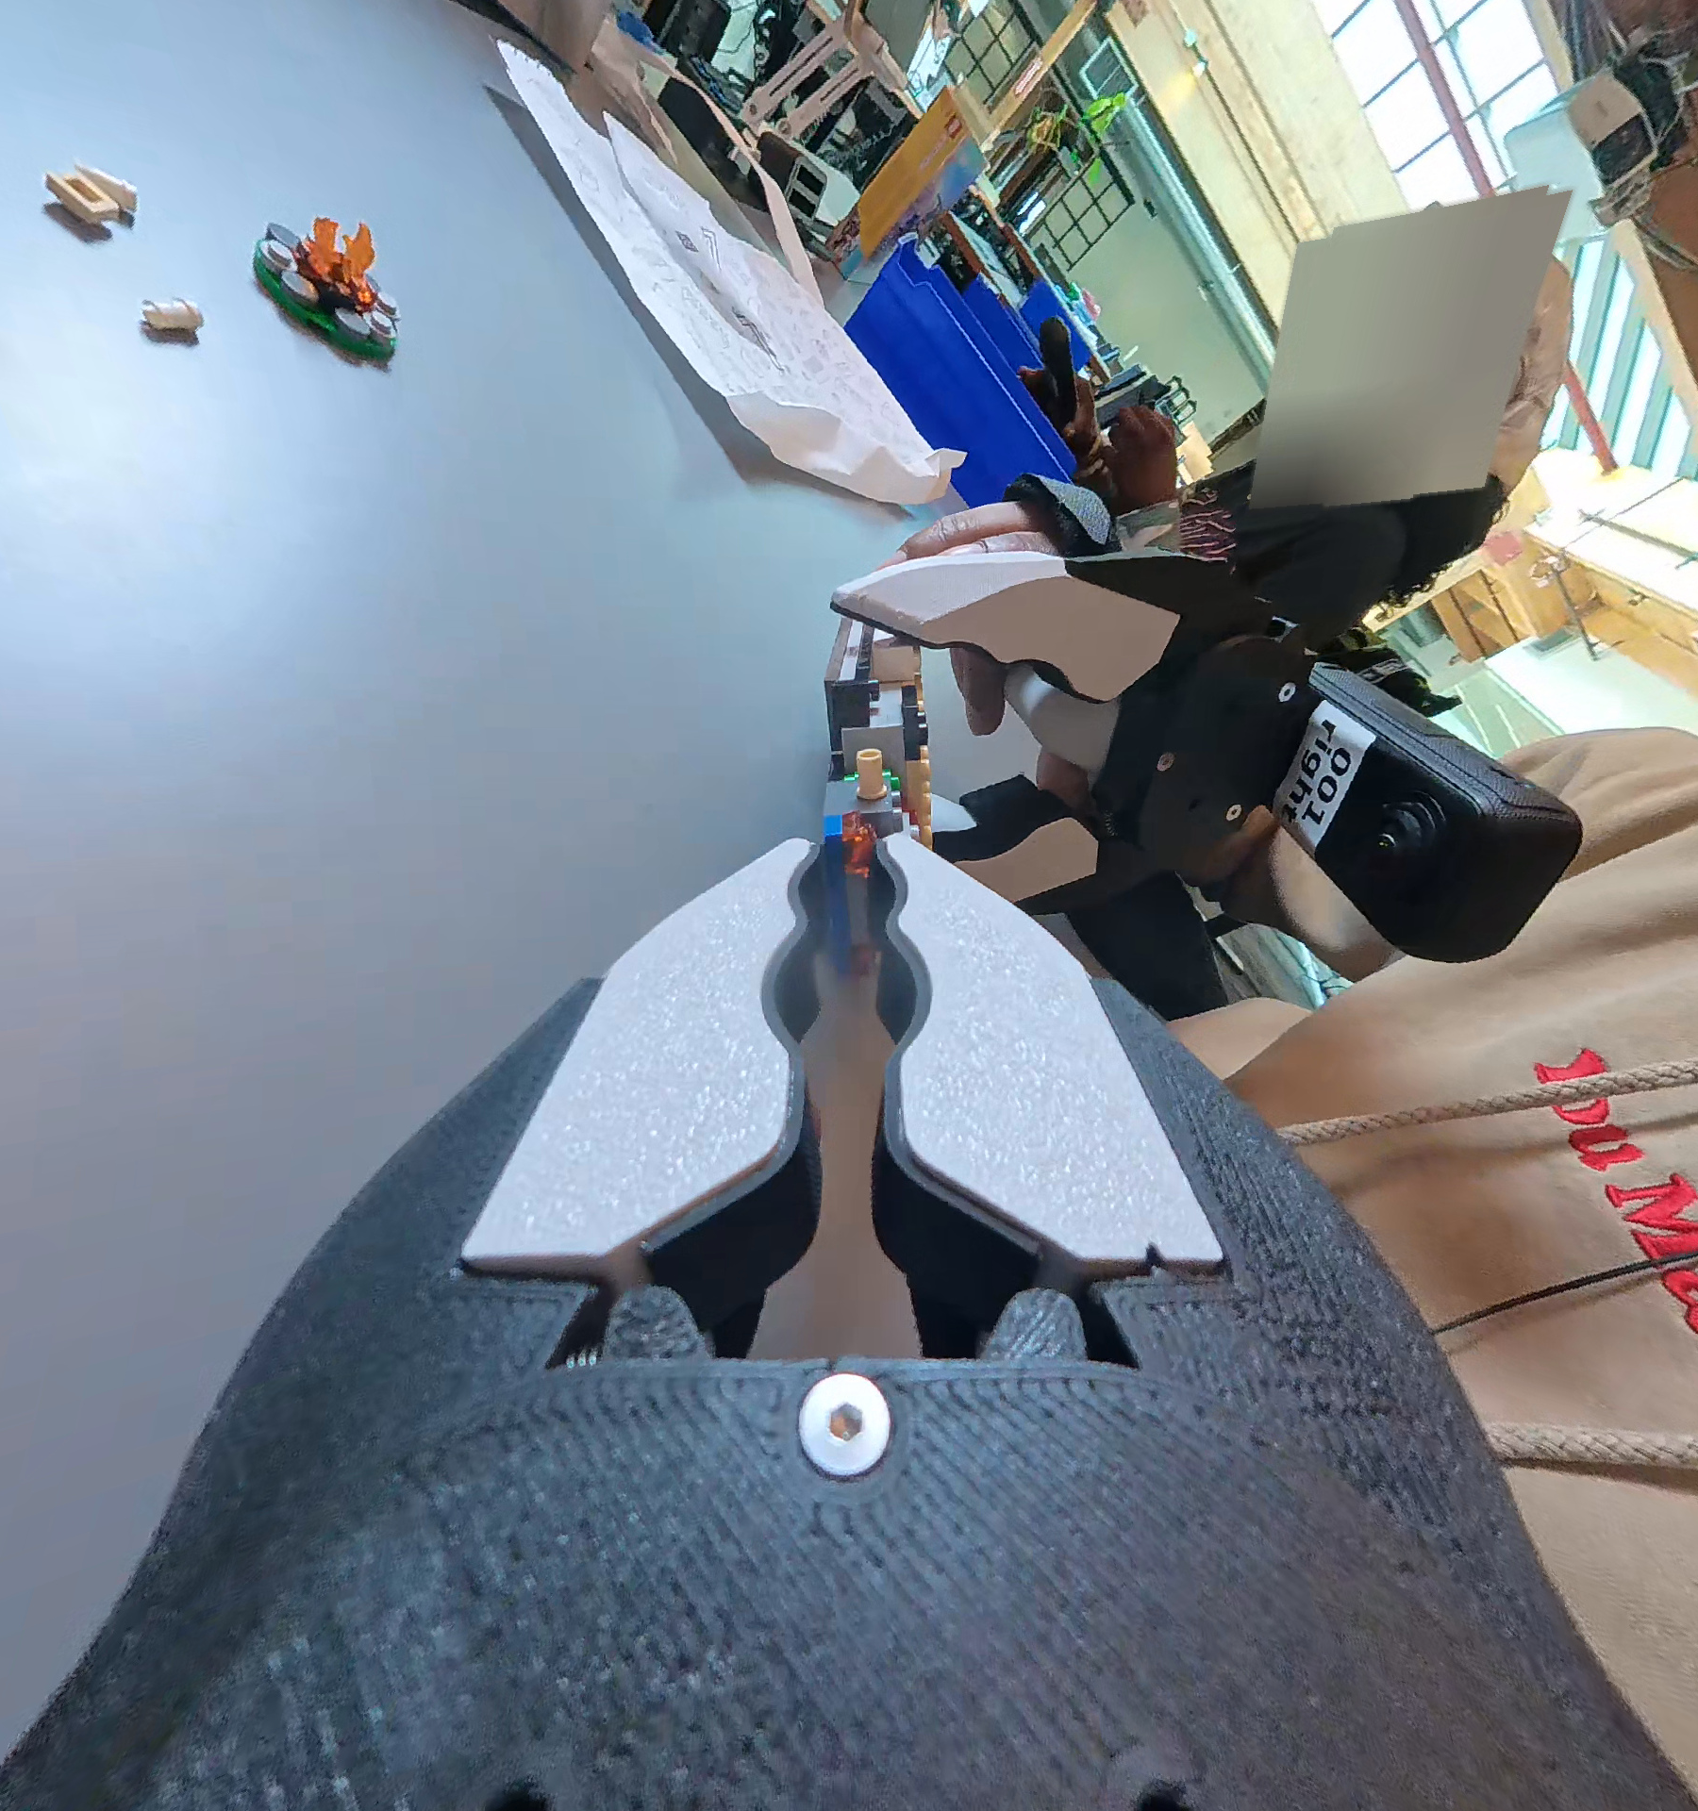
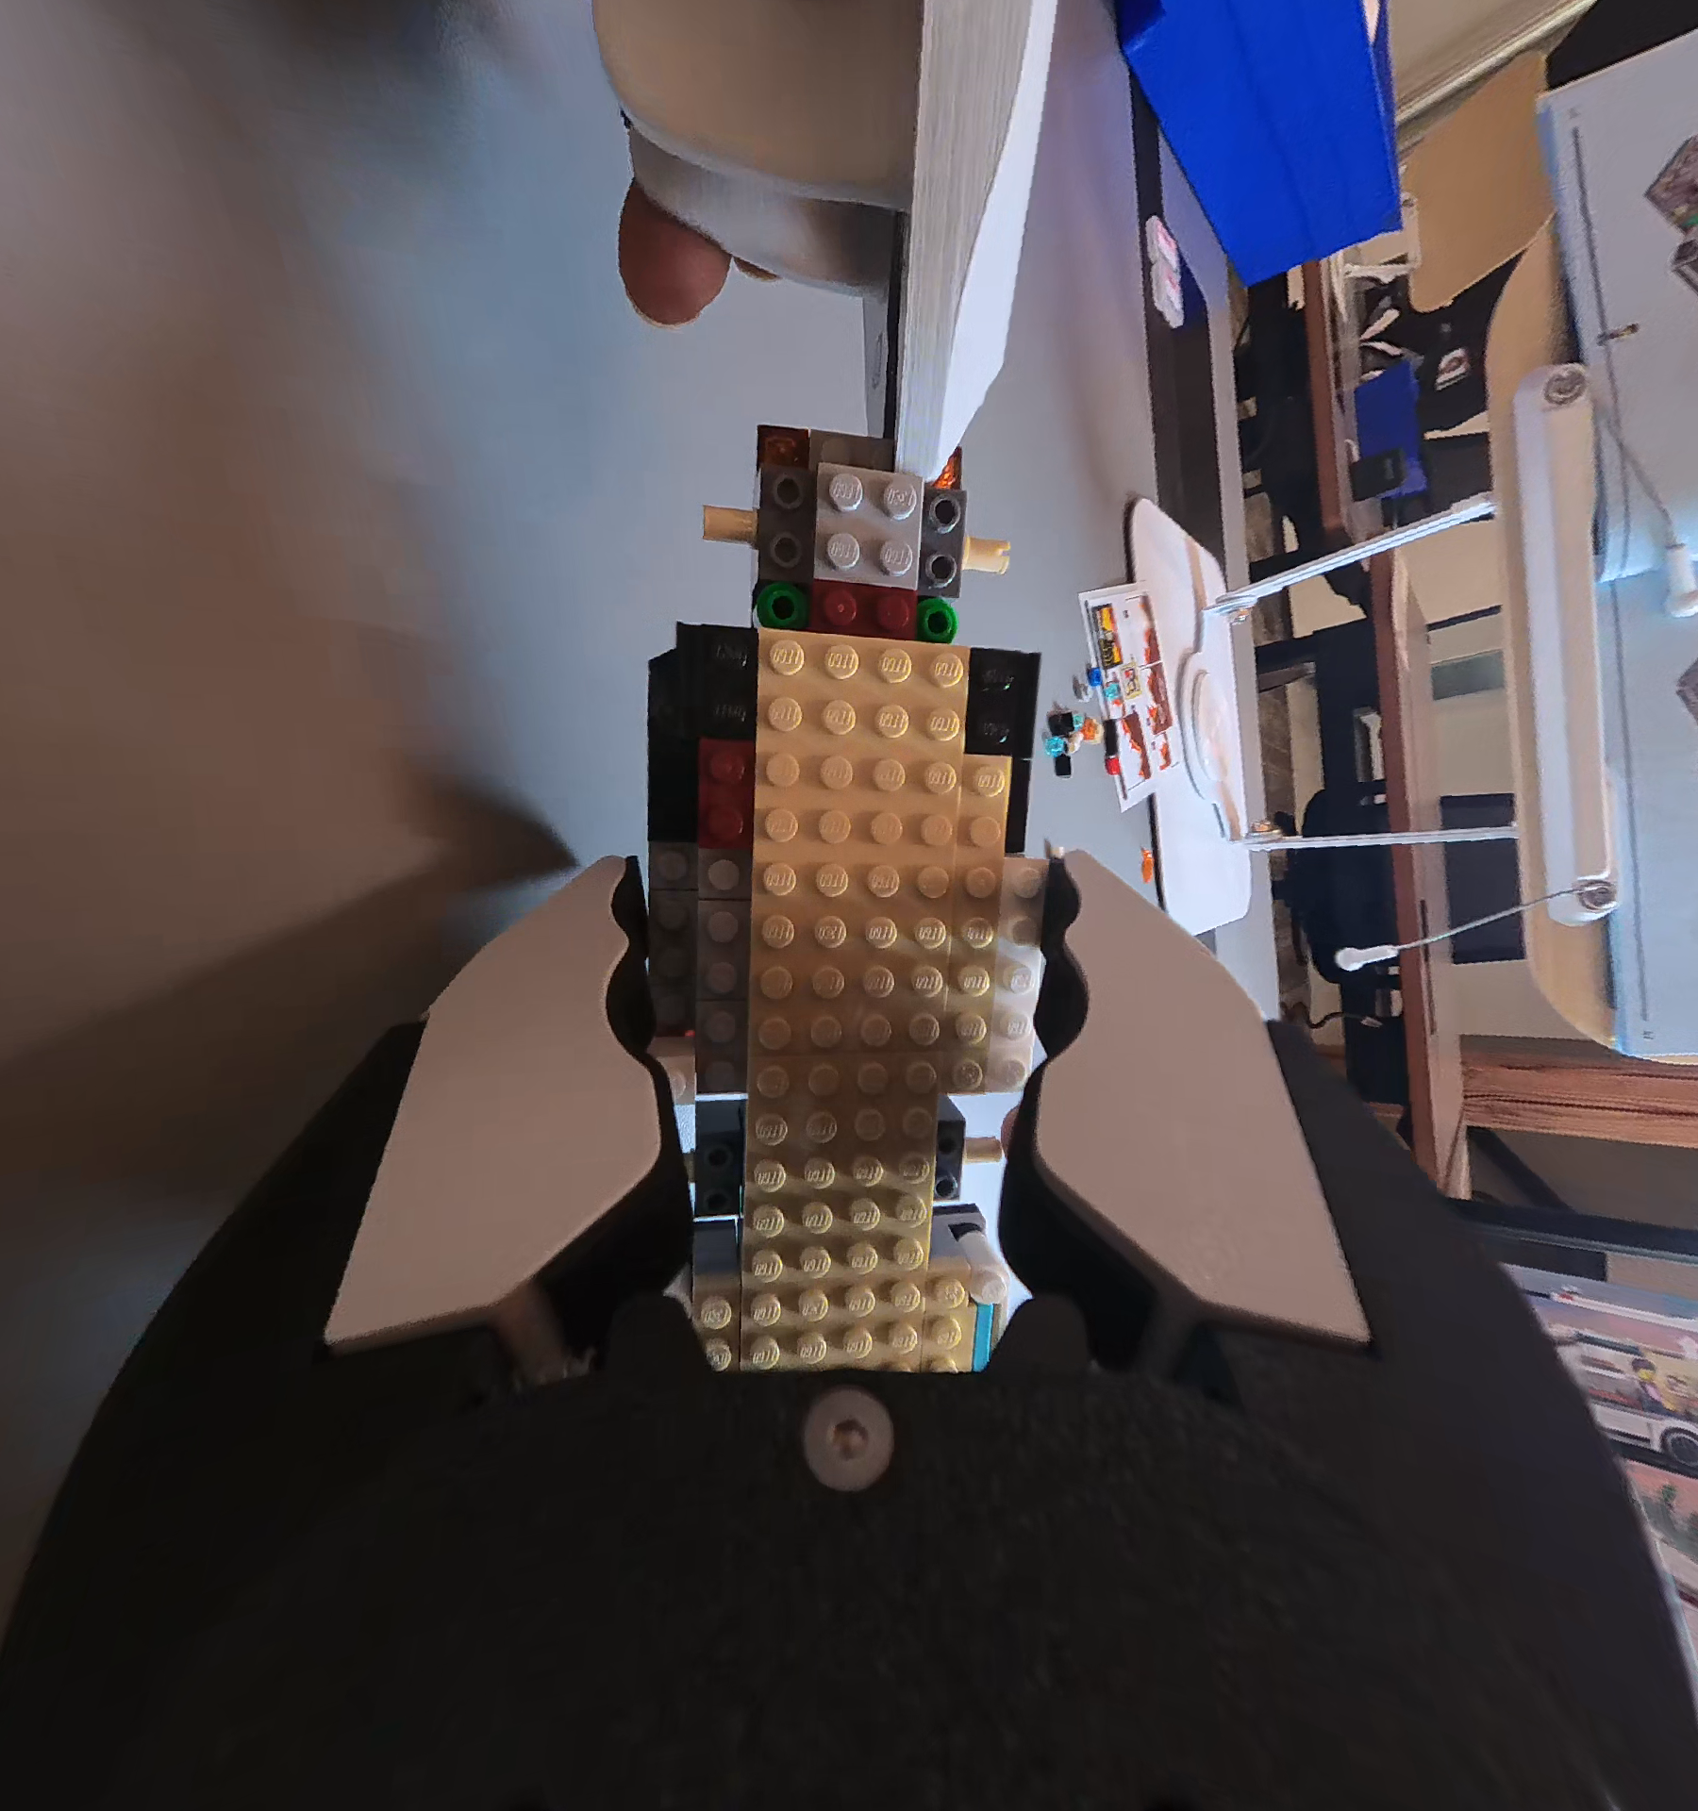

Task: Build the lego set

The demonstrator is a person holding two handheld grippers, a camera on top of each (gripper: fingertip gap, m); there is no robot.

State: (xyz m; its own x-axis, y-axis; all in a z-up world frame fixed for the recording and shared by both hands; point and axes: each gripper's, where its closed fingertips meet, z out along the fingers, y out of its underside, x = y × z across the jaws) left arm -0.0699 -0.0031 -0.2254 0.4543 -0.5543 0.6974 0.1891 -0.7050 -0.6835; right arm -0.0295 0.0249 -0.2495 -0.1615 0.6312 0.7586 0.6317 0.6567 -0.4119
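My right gripper (image 2: 845, 882) is shut on a brick build (image 2: 865, 784) of tan plates with black, grey and dark red bricks. Its pads press on both long sides. The build has tan pins and green studs at its grey far end. My left gripper (image 1: 847, 851) is shut on a small blue and clear orange piece (image 1: 837, 887), which sits at that grey end of the build (image 1: 874, 730). The right gripper (image 1: 899, 710) shows beyond it, held by a hand. In the right wrist view a white left finger (image 2: 963, 245) comes down onto the grey end.
On the grey table (image 1: 335, 686) lie a green round campfire model (image 1: 326, 289), two small tan pieces (image 1: 90, 191), paper sheets (image 1: 727, 294) and a blue bin (image 1: 953, 363). Loose small bricks (image 2: 1080, 725) lie by a printed sheet. A person in a beige hoodie (image 1: 1512, 1274) is close on the right. Tip to tip, the grippers are about 6 cm apart.
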